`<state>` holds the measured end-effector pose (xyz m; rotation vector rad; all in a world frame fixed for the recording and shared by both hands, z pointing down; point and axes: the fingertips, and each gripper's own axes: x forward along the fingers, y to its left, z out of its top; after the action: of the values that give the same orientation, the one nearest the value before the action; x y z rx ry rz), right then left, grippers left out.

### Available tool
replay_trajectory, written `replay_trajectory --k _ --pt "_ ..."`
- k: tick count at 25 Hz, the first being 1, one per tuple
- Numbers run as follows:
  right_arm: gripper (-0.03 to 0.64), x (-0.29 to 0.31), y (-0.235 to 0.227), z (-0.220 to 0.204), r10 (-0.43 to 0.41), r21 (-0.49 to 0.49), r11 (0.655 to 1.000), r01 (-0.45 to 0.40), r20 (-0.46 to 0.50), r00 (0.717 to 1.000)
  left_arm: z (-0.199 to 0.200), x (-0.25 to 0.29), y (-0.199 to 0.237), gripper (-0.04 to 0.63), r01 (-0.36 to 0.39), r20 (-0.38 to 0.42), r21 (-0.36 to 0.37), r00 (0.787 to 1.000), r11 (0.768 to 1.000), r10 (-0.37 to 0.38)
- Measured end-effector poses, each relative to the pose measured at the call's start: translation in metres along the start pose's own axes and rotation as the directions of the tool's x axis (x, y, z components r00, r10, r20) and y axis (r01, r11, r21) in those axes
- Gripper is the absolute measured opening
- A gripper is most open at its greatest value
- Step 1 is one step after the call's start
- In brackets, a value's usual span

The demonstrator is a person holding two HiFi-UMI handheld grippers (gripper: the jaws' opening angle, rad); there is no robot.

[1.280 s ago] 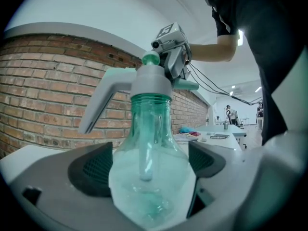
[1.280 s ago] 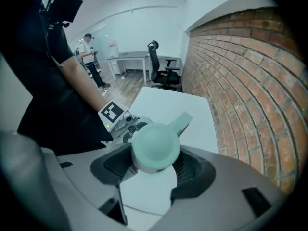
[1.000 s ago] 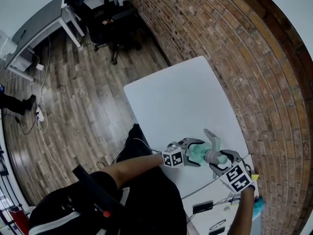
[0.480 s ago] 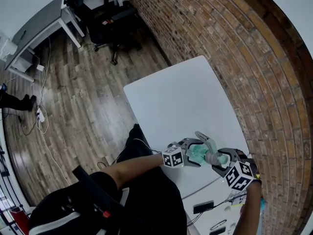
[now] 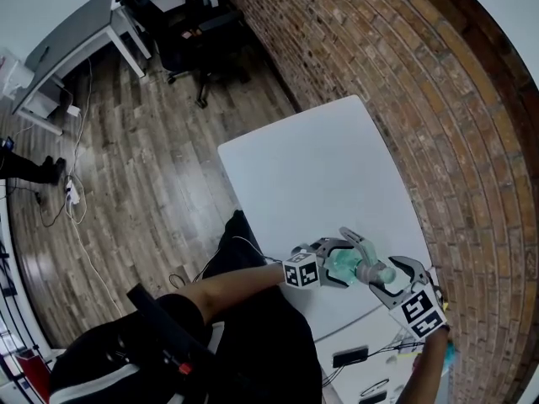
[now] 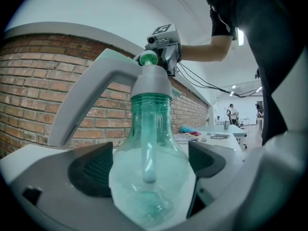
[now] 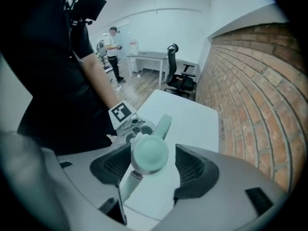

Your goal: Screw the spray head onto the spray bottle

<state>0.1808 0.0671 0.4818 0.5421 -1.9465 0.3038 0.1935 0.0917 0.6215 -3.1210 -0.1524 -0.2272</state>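
Clear green-tinted plastic spray bottle [image 6: 149,177], bulbous body with a narrow ribbed neck, is held above the near end of the smooth white worktop [image 5: 312,167]. A pale dip tube shows inside it. Left tool [image 5: 340,264] pinches the bottle's body between dark mesh-textured pads. The grey spray head [image 7: 150,153], with long trigger and round green nozzle cap, sits on the neck. Right tool [image 5: 392,278] is closed on it.
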Motion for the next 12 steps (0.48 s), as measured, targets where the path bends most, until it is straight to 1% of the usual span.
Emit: replay_trajectory --k 2,3,5,7,9,10,11,12 --pt "0.272 -0.007 -0.001 0.001 -0.044 0.103 0.994 0.042 0.013 0.999 0.000 0.000 0.000 0.476 0.000 0.000 0.000 1.000 1.000 0.000" --pt "0.272 -0.008 0.001 0.000 -0.055 0.165 0.985 0.052 0.014 0.998 0.000 0.001 -0.001 0.476 0.001 0.000 0.000 1.000 1.000 -0.001" --pt "0.272 -0.006 0.003 -0.002 -0.097 0.290 0.953 0.091 0.007 0.995 0.000 0.000 -0.001 0.476 0.002 -0.001 0.000 1.000 1.000 -0.002" --pt "0.272 -0.001 -0.001 -0.005 -0.170 0.397 0.904 0.159 -0.007 0.985 0.000 0.000 0.000 0.476 0.002 -0.001 0.002 1.000 1.000 -0.002" --pt "0.272 0.004 -0.006 -0.010 -0.238 0.501 0.838 0.217 -0.022 0.971 0.000 0.000 -0.001 0.476 0.001 -0.001 0.002 1.000 1.000 -0.001" --pt "0.272 0.006 -0.008 -0.012 -0.258 0.539 0.810 0.233 -0.030 0.966 0.000 0.000 -0.001 0.476 0.000 -0.001 0.002 1.000 1.000 0.000" --pt "0.273 0.009 -0.009 -0.014 -0.267 0.564 0.790 0.240 -0.035 0.963 0.000 0.000 -0.001 0.476 -0.001 -0.001 0.002 1.000 1.000 0.001" --pt "0.272 0.011 -0.008 -0.016 -0.267 0.580 0.779 0.239 -0.038 0.963 0.000 0.000 -0.001 0.476 -0.003 -0.001 0.002 1.000 1.000 0.003"
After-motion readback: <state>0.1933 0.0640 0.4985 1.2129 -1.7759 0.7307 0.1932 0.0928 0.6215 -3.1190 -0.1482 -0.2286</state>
